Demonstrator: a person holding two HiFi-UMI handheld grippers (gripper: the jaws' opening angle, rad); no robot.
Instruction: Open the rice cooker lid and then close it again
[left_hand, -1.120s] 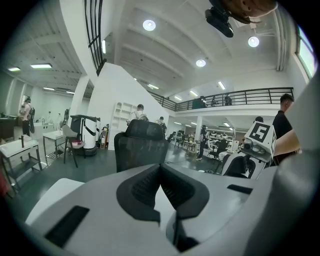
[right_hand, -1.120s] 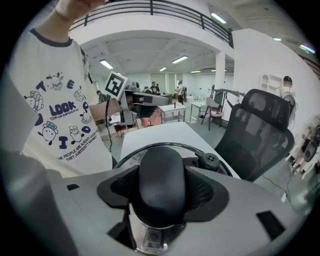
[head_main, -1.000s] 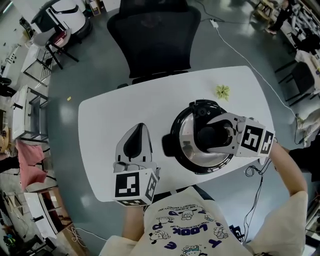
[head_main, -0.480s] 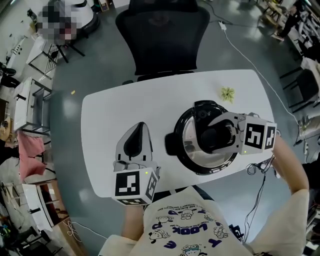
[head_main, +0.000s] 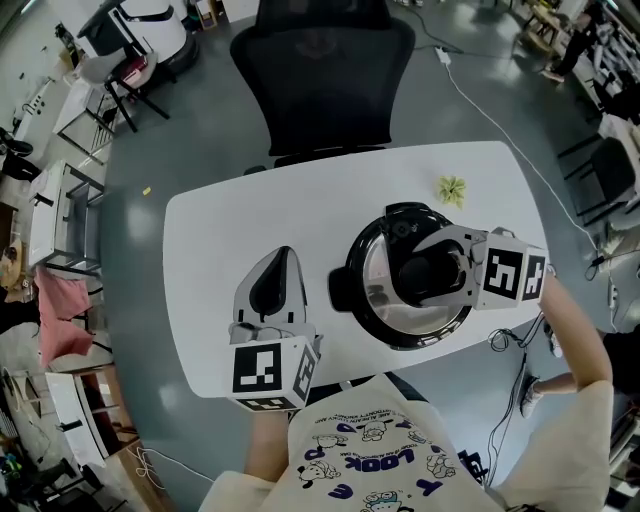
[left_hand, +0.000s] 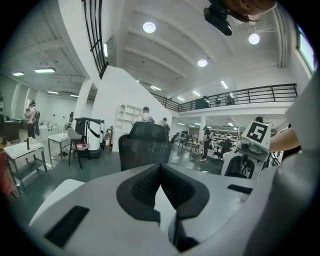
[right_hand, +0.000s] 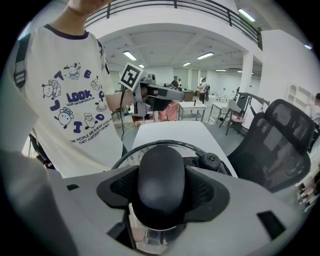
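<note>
One cooker (head_main: 398, 326) mid tabletop (head_main: 215, 240), lid on. R claw (head_main: 424, 272) pinching lid knob (right_hand: 161, 185). L claw (head_main: 283, 258) pressed together, empty, just left of cooker. Green scrap (head_main: 451, 188) nr far edge; chair (head_main: 325, 80) beyond.

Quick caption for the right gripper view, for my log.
Right gripper clamped on the black knob of the rice cooker lid, white table beyond.

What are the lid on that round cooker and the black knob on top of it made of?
The lid looks like polished metal, perhaps stainless steel: it is silvery with bright reflections. The knob looks like matte black plastic: smooth and dull, with only a soft sheen, though the pictures cannot confirm it.
</note>
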